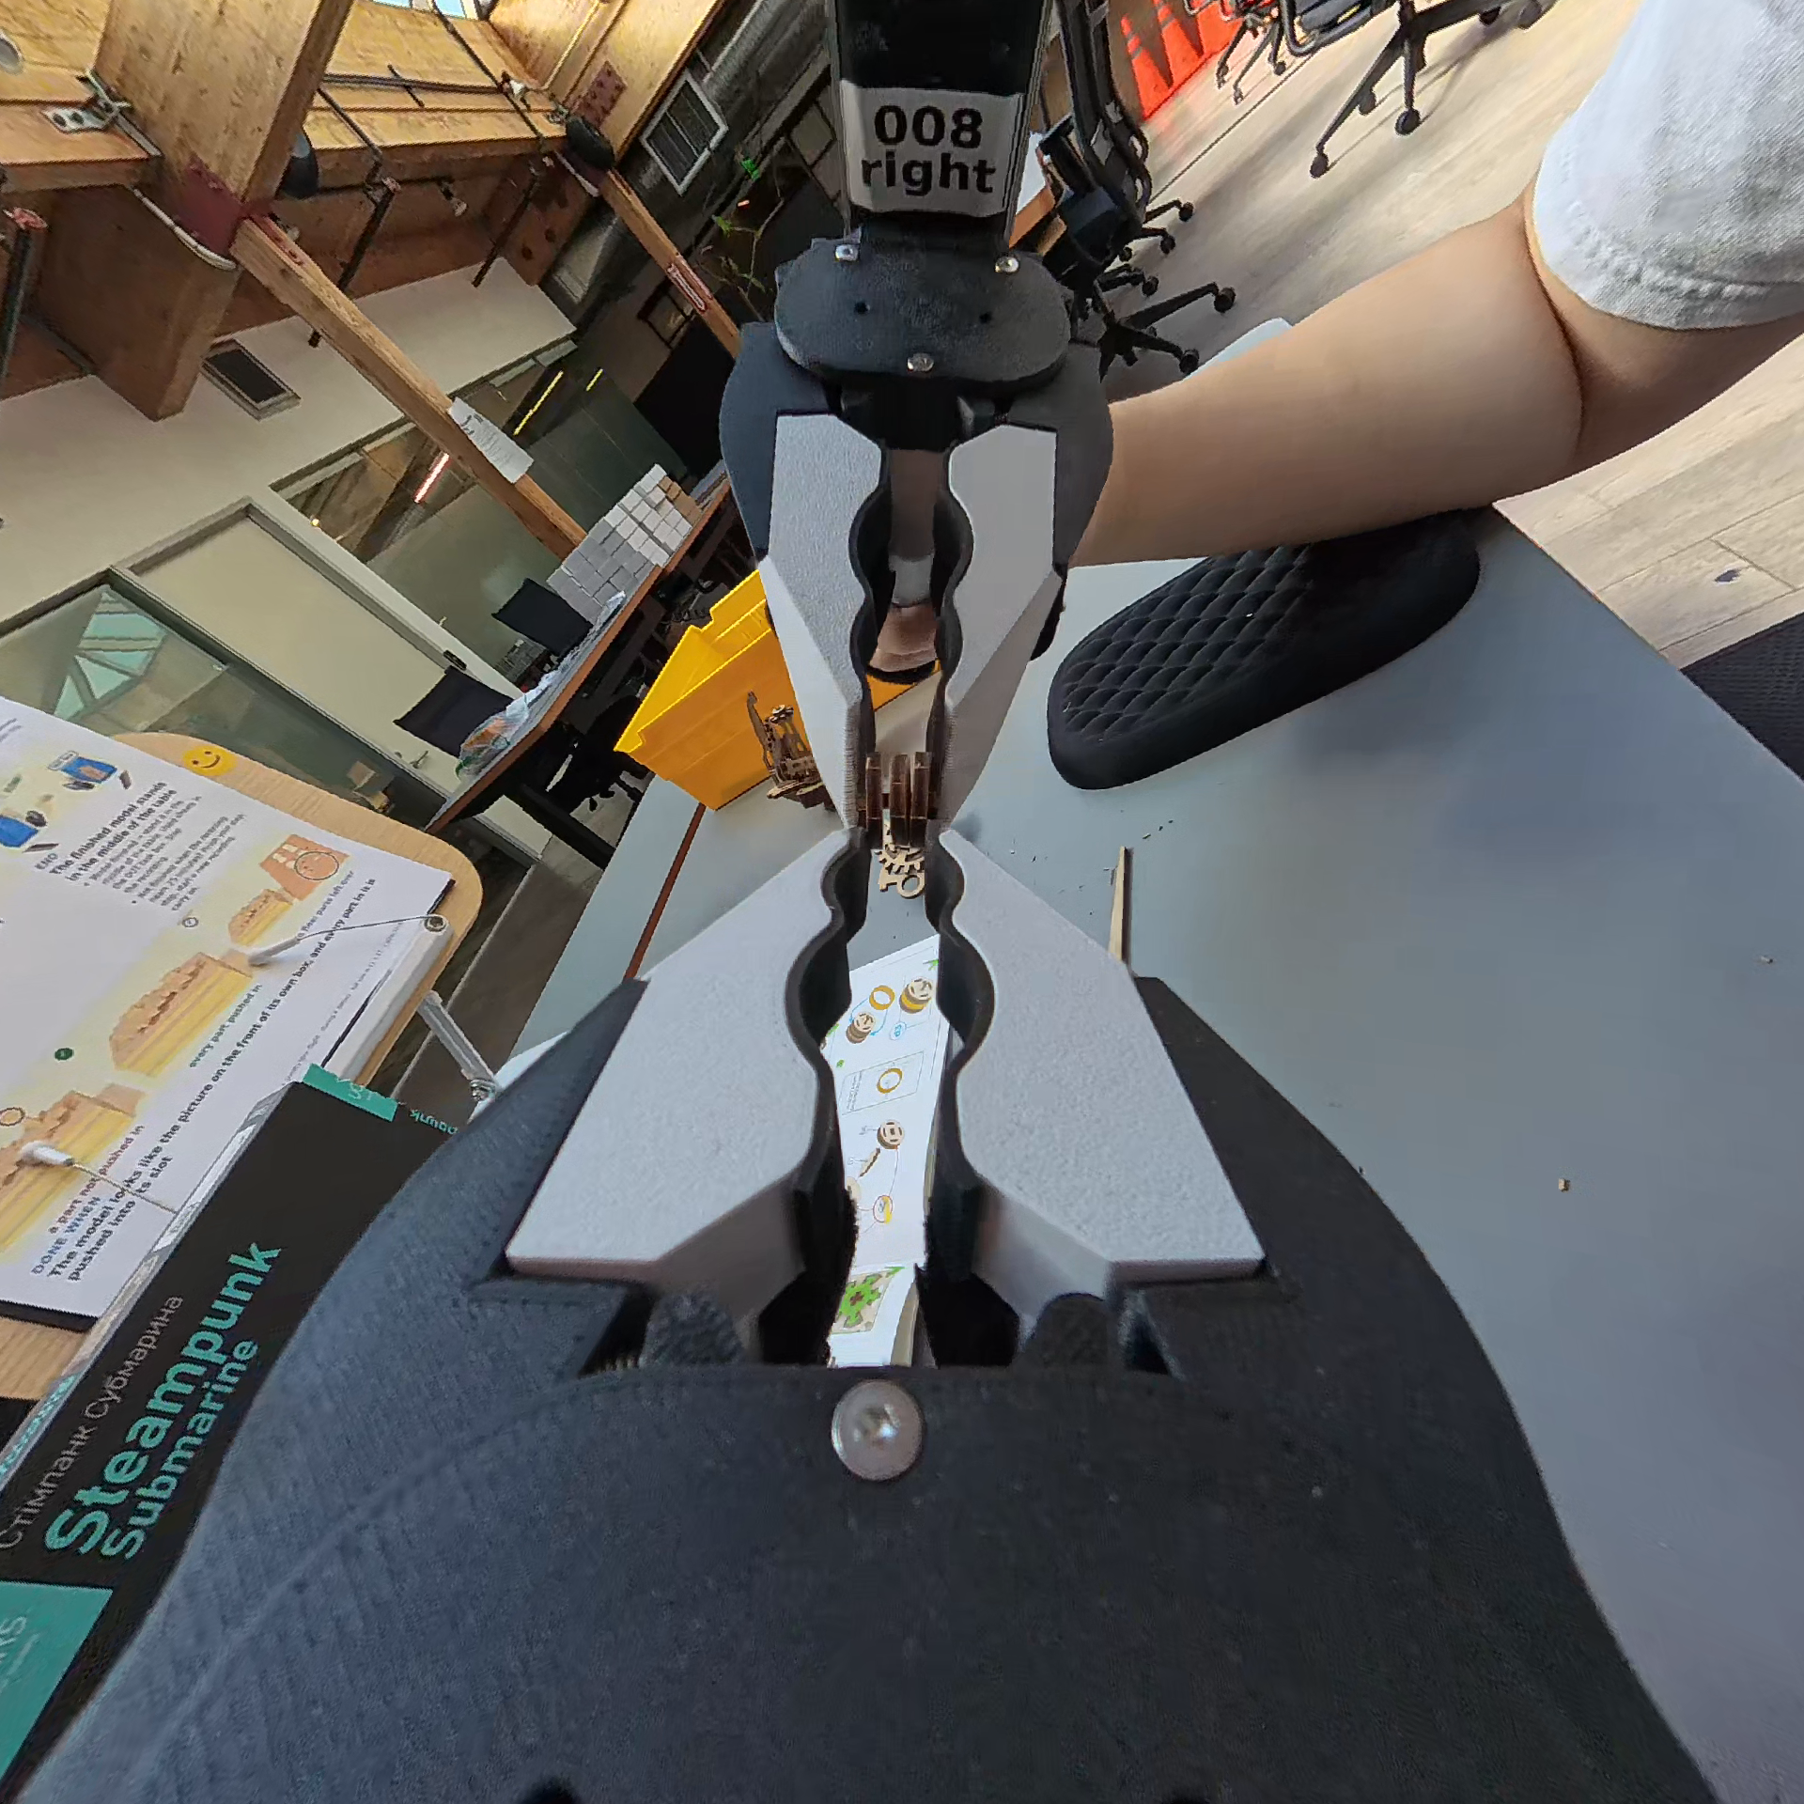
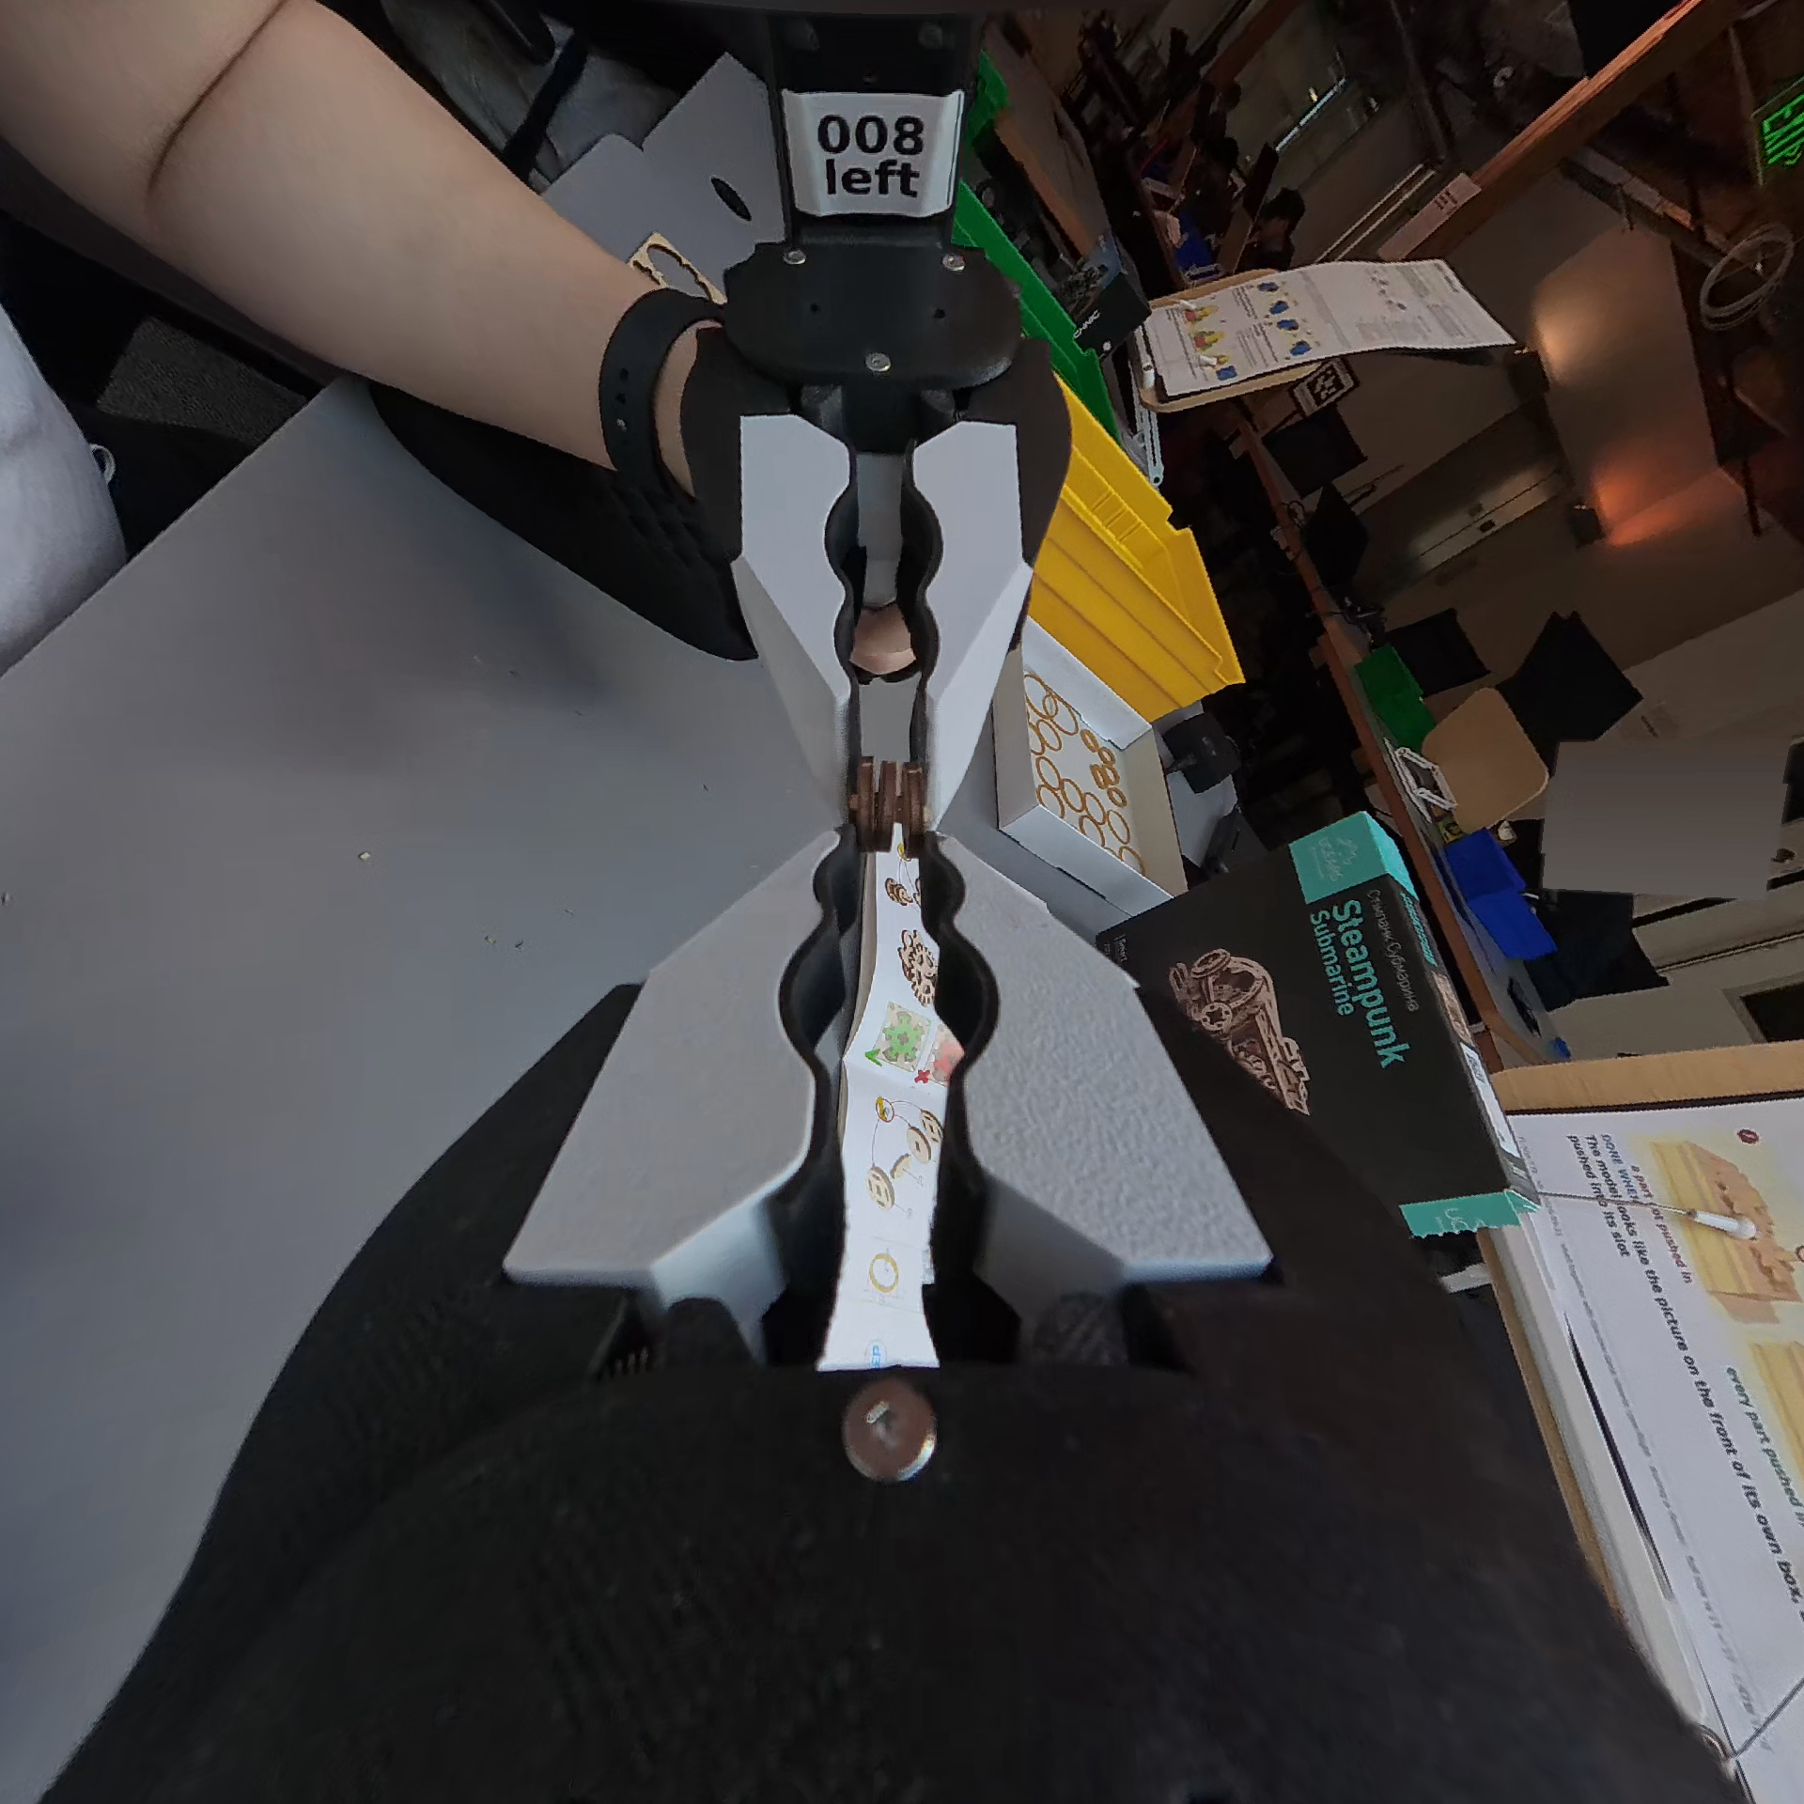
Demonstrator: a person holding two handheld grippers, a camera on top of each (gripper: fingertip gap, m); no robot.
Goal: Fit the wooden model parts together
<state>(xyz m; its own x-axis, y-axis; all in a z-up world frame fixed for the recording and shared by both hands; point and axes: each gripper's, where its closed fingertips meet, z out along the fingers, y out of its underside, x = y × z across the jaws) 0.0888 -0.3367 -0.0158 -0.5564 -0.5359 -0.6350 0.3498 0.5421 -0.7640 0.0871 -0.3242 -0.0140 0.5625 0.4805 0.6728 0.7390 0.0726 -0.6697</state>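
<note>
Left wrist view shows my left gripper [image 1: 893, 838] tip to tip with the right gripper [image 1: 900, 781], both pinching the stacked wooden discs [image 1: 900, 786] above the grey table [image 1: 1464, 976]; a small gear piece [image 1: 896, 864] hangs below, its join hidden by the fingertips.
</note>
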